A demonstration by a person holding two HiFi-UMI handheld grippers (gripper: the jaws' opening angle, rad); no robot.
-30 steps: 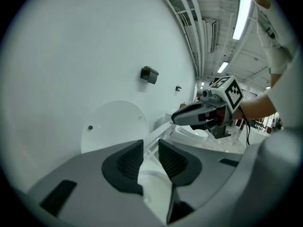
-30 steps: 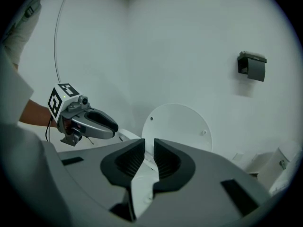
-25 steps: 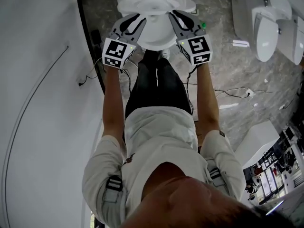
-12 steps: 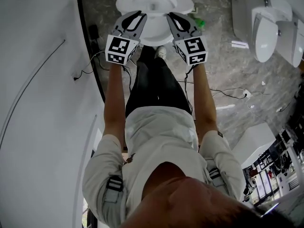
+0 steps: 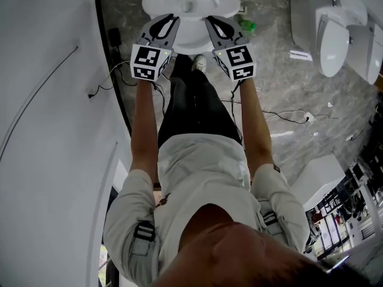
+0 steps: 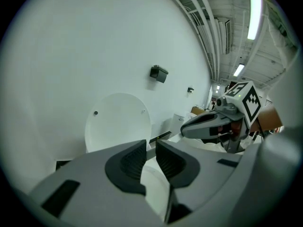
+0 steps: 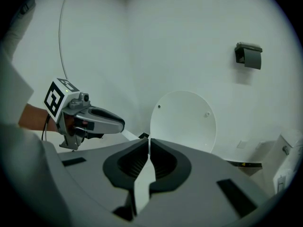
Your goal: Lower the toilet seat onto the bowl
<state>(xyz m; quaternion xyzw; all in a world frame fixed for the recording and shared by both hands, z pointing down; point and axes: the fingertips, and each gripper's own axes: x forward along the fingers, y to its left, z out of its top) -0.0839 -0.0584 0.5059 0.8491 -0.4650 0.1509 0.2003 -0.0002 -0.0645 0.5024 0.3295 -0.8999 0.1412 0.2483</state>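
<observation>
The person's forearms (image 5: 143,124) reach down to both claws. The left claw (image 5: 167,20) has just been closing to a narrow gap, with nothing pinched in it. The right claw (image 5: 212,21) has closed until its pads all but meet, also on nothing. Just beyond their tips the toilet seat (image 5: 226,5) seems to lie level on the bowl (image 5: 191,45), its far part cut off by the frame. Behind, the lid (image 7: 184,122) stands upright against the wall (image 7: 189,41).

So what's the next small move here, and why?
Probably open both claws and lift them toward the top edge of the white oval toilet lid, which stands upright against the wall. The left claw and right claw, low by the white toilet bowl, have just been closing with nothing between them.
</observation>
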